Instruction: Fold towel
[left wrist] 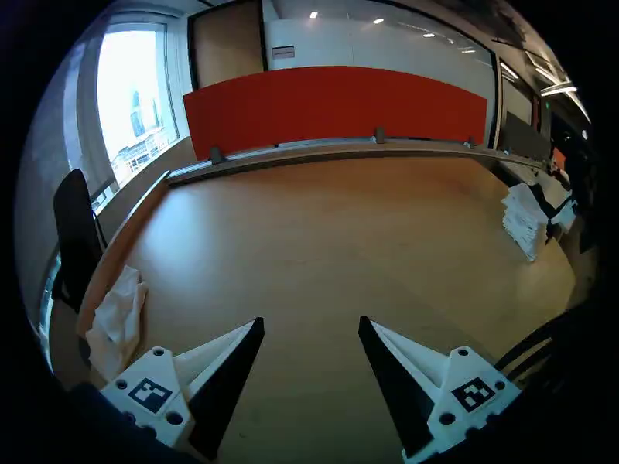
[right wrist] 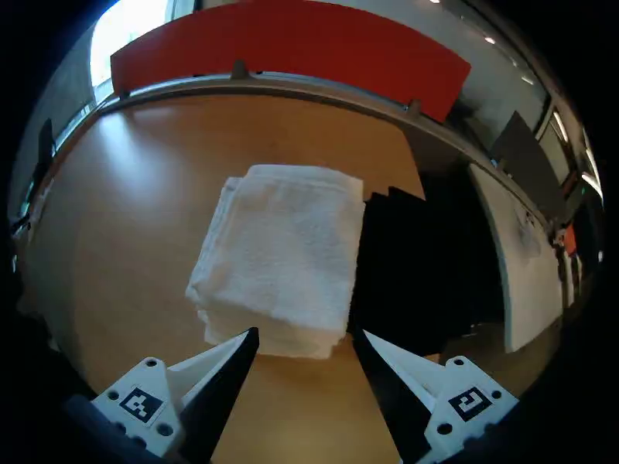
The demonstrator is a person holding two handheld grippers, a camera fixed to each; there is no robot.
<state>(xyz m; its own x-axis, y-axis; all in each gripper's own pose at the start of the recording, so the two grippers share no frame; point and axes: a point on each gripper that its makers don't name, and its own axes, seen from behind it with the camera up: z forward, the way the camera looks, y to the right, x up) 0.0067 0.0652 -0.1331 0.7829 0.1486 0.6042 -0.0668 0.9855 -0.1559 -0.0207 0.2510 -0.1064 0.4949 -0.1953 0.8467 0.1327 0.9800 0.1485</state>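
A folded white towel point(right wrist: 282, 255) lies flat on the wooden table point(right wrist: 131, 193) in the right gripper view, squared into a thick block with layered edges showing along its near and left sides. Its right side runs along the table's right edge, with a dark gap beyond it. The right gripper point(right wrist: 306, 332) sits just at the towel's near edge with its jaws spread wide and nothing pinched between them; whether a fingertip touches the cloth cannot be told.

In the left gripper view, the left gripper point(left wrist: 310, 319) is likewise spread wide and holds nothing, above bare tabletop. A crumpled white towel point(left wrist: 116, 317) lies by the table's left edge, just beyond the left finger. A pile of folded white cloth point(left wrist: 526, 220) rests at the far right edge, well apart from it. A red partition point(left wrist: 333, 104) stands along the back of the table, a black chair point(left wrist: 77, 232) on the left, and a bright window point(left wrist: 135, 100) behind it.
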